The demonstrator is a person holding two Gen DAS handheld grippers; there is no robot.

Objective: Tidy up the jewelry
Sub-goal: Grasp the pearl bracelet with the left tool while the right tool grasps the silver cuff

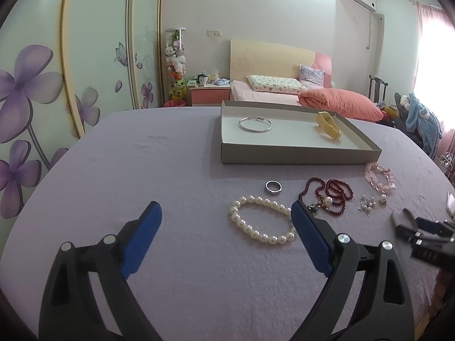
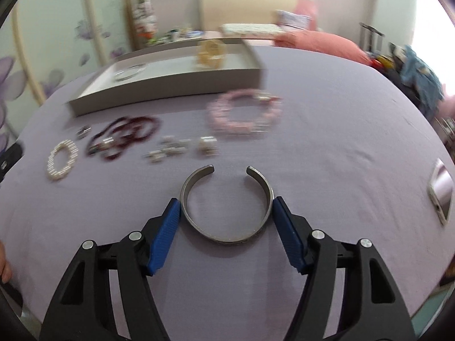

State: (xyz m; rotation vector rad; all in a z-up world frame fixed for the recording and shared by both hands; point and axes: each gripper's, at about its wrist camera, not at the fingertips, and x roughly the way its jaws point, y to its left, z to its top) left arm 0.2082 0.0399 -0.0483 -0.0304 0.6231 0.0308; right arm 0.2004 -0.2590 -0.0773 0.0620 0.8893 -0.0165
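Both blue pads of the right gripper (image 2: 226, 207) flank the open metal cuff (image 2: 226, 206), touching its sides; its gap faces away toward the grey tray (image 2: 170, 83) (well beyond). Left gripper (image 1: 226, 213) hangs wide open, empty.

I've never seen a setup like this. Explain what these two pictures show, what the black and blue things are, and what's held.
A person holds a two-finger gripper in each hand; each picture comes from a camera on one gripper. The left gripper hangs open and empty above a pearl bracelet on the purple tablecloth. The right gripper has a silver cuff between its blue pads, which look to touch its sides. More jewelry lies around; a tray already holds a bangle and a yellow band.
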